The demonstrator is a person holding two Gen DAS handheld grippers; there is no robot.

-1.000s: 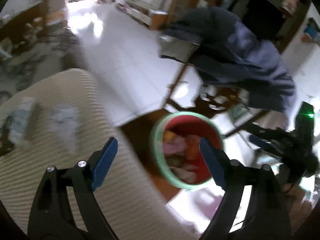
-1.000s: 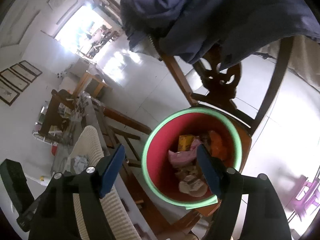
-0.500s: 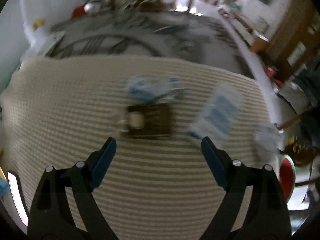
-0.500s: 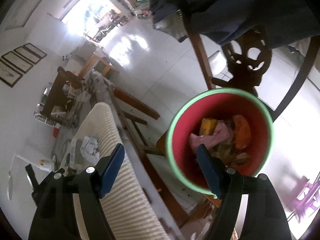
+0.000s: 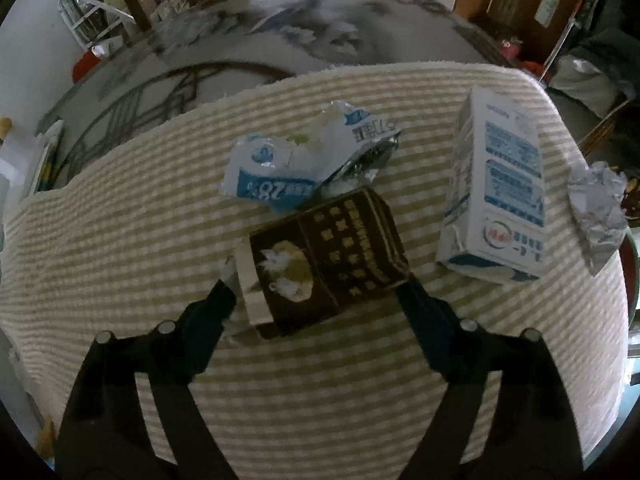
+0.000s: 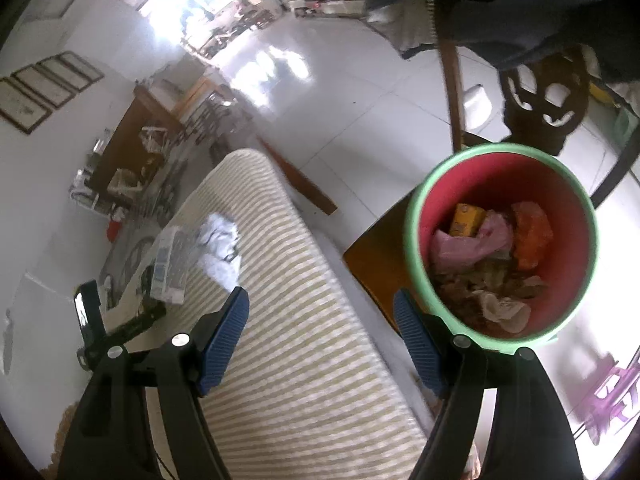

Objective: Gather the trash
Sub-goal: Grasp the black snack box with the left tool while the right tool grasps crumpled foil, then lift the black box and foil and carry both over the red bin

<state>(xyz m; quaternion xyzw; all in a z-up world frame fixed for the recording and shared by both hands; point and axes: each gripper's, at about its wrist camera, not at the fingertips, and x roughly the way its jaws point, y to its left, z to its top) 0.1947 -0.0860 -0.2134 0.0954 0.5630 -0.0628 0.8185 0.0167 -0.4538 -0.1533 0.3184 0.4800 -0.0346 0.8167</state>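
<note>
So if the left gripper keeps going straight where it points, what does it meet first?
Most likely the dark brown box: it lies between the closing jaws of the left gripper on the striped cloth. Contact is hard to judge.

Torn white-and-blue wrapper [image 5: 304, 164] on striped surface [image 5: 120, 240]: large upside-down figures "28" on blue band, other print too small to read. White carton [image 5: 500, 196]: blue text blocks and red round logo, illegible. Dark brown box [image 5: 324, 264]: gold characters, unreadable.
</note>
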